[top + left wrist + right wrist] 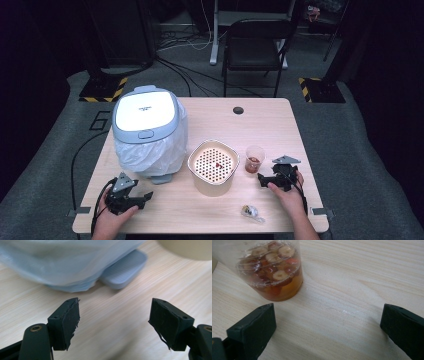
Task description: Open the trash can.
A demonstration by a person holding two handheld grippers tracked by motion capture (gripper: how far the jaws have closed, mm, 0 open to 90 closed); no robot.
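A blue-grey bin (145, 130) with a white lid and a clear plastic liner stands at the table's left. Its foot pedal (123, 270) lies just beyond my left gripper (115, 315), whose jaws stand apart over bare wood with nothing between them. In the high view that left gripper (148, 196) sits near the front left, pointing right. A clear cup (270, 270) of amber liquid with red and pale fruit slices stands just ahead and left of my right gripper (328, 320), which is open and empty. From above, the cup (254, 159) is beside the right gripper (261, 178).
A beige round container (192, 161) with a perforated insert stands at the table's middle, between the bin and the cup. A small clear-wrapped item (250, 211) lies near the front edge. A black chair (252, 45) stands beyond the table (280, 120).
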